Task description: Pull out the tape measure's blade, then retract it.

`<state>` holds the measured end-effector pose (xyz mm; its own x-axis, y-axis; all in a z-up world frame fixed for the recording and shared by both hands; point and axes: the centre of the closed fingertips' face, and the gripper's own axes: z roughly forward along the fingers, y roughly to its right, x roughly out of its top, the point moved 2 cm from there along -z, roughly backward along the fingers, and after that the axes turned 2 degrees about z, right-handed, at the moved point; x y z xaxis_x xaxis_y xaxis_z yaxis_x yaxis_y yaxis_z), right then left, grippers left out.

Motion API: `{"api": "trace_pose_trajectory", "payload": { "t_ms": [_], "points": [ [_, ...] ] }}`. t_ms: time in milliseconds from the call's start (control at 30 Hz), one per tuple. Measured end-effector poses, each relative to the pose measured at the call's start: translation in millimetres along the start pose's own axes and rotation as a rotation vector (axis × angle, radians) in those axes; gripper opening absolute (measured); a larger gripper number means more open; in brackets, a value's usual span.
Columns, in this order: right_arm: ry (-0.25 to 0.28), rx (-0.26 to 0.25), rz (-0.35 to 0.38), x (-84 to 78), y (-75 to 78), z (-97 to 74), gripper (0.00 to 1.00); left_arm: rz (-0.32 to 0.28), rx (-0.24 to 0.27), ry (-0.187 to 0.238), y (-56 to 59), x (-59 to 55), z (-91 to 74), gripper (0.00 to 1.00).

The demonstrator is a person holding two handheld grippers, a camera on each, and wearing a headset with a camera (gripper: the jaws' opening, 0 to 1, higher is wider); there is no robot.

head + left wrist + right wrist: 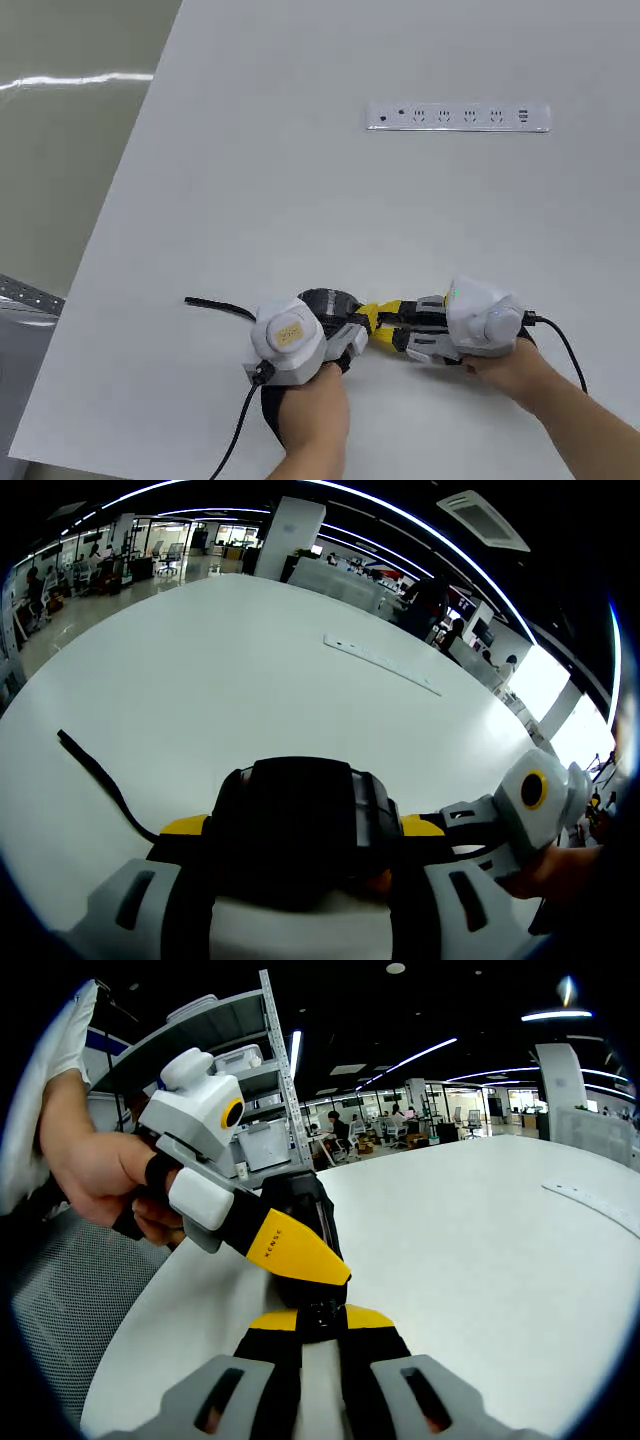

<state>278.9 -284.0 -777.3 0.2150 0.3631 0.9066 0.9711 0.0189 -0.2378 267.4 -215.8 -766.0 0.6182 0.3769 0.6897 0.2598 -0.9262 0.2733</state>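
Note:
The tape measure (328, 300) is a black round case with a black wrist strap (215, 306) trailing left on the white table (300, 180). My left gripper (340, 318) is shut on the case, which sits wide between its yellow-tipped jaws in the left gripper view (300, 830). My right gripper (385, 325) comes in from the right, and its yellow-tipped jaws are shut on a small dark blade tip (319, 1318) right at the case's mouth. No length of blade shows between tip and case (305, 1195). The left gripper's yellow finger (290, 1250) lies just above my right jaws.
A white power strip (458, 116) lies flat at the far side of the table, well beyond the grippers. The table's left edge (120, 200) drops to a grey floor. A metal shelf (275, 1060) stands behind the left hand.

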Motion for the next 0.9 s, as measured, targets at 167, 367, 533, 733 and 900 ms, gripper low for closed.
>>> {"api": "trace_pose_trajectory", "payload": {
  "t_ms": [167,367,533,733,900],
  "points": [
    [0.000,-0.001,-0.005,-0.2,0.5,0.0,0.13,0.001,0.000,-0.001,-0.1,0.1,0.1,0.69],
    [0.002,-0.007,0.000,-0.3,1.2,0.2,0.14,0.000,-0.002,0.001,-0.5,0.2,0.1,0.69],
    [0.004,-0.010,0.013,-0.3,1.3,0.1,0.14,-0.003,-0.006,-0.001,-0.5,0.6,-0.3,0.69],
    [0.000,-0.026,0.009,-0.8,1.1,-0.1,0.15,-0.001,-0.013,-0.001,-0.3,0.8,-0.2,0.70],
    [-0.003,-0.029,0.010,-0.9,0.7,0.2,0.15,0.007,-0.021,-0.001,-0.1,0.7,-0.5,0.70]
  ]
}}
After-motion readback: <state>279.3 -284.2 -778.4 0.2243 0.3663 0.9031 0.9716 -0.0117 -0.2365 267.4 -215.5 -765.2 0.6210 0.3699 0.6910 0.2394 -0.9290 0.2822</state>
